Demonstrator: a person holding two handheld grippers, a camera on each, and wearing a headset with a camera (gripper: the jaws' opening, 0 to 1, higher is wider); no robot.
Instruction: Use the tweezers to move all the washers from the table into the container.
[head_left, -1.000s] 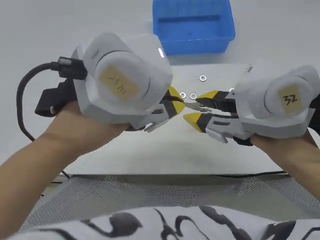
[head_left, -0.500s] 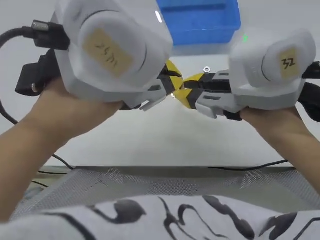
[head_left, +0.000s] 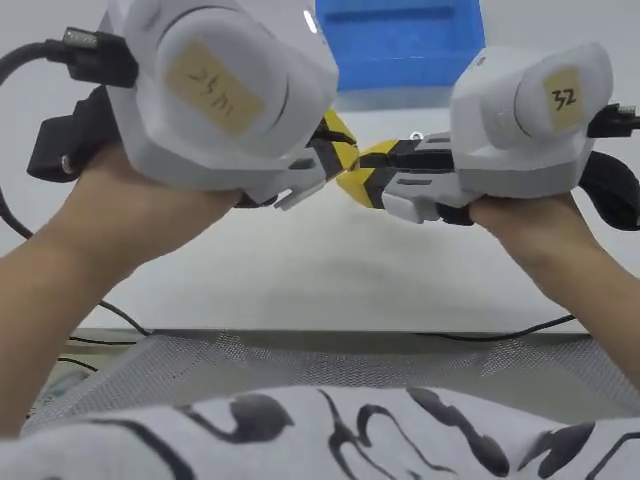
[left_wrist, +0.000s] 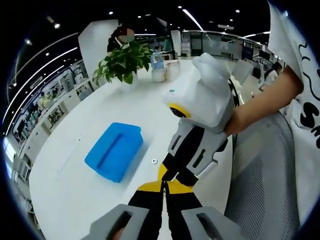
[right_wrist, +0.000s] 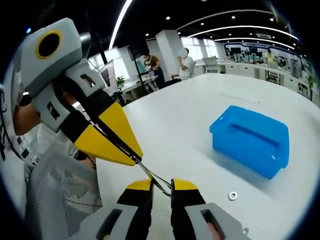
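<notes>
The left gripper (left_wrist: 164, 182) presses its jaws together on the tweezers (right_wrist: 152, 176), whose thin end reaches into the narrow gap of the right gripper (right_wrist: 161, 184); whether that one grips cannot be told. One washer (right_wrist: 233, 195) lies on the table (right_wrist: 190, 115) near the blue container (right_wrist: 252, 140), apart from the tweezers. The right gripper's sticker reads "32"

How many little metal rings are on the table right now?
1: a small silver metal washer lies on the white table near the blue plastic container. Others may be hidden behind the left gripper and right gripper.
</notes>
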